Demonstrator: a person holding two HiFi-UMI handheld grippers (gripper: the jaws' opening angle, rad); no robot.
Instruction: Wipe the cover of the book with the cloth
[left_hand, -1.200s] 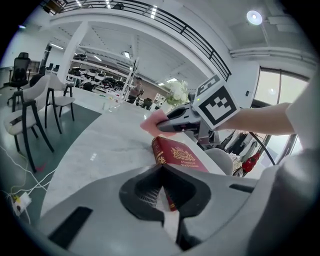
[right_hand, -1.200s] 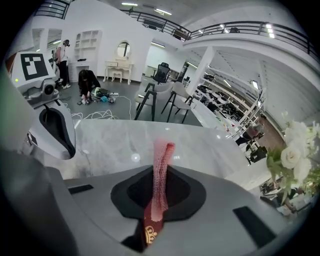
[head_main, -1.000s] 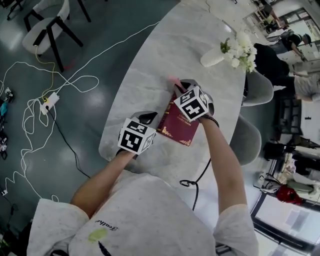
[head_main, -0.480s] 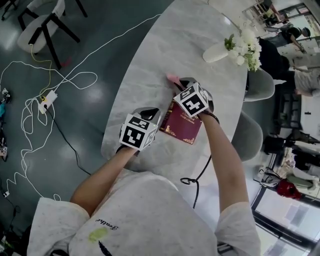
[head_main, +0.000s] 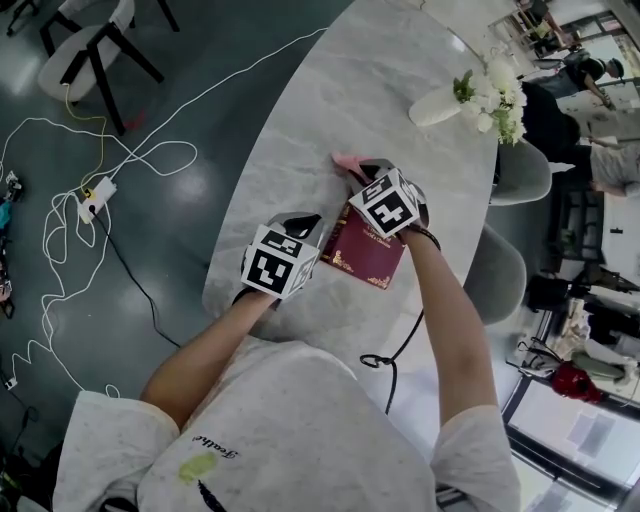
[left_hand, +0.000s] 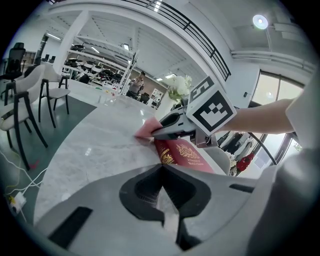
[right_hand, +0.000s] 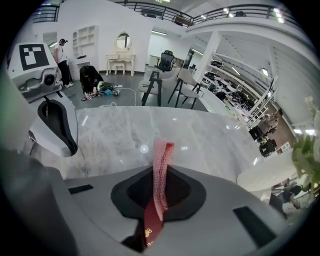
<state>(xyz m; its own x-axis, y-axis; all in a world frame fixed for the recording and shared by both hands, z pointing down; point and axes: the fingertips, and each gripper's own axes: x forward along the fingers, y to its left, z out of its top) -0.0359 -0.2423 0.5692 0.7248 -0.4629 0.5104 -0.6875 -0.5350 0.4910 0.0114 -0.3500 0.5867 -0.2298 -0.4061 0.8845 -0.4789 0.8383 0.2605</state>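
A maroon book (head_main: 365, 257) with gold print lies flat on the white marble table (head_main: 330, 90). My right gripper (head_main: 352, 172) is over the book's far end, shut on a pink cloth (head_main: 343, 160) that sticks out past the book's far edge. In the right gripper view the cloth (right_hand: 161, 167) stands pinched between the jaws of the right gripper (right_hand: 160, 175), with the book (right_hand: 150, 230) below. My left gripper (head_main: 311, 224) is shut, its tips at the book's left edge. In the left gripper view the left gripper (left_hand: 161, 167) points at the book (left_hand: 185, 155).
A white vase with white flowers (head_main: 470, 95) lies near the table's far right. Grey chairs (head_main: 520, 170) stand along the right side. A black cable (head_main: 385, 362) loops at the near table edge. White cables (head_main: 100, 170) lie on the dark floor at left.
Little differs. Both grippers keep their places at the book, the right one still shut on the cloth; the head view has shifted slightly.
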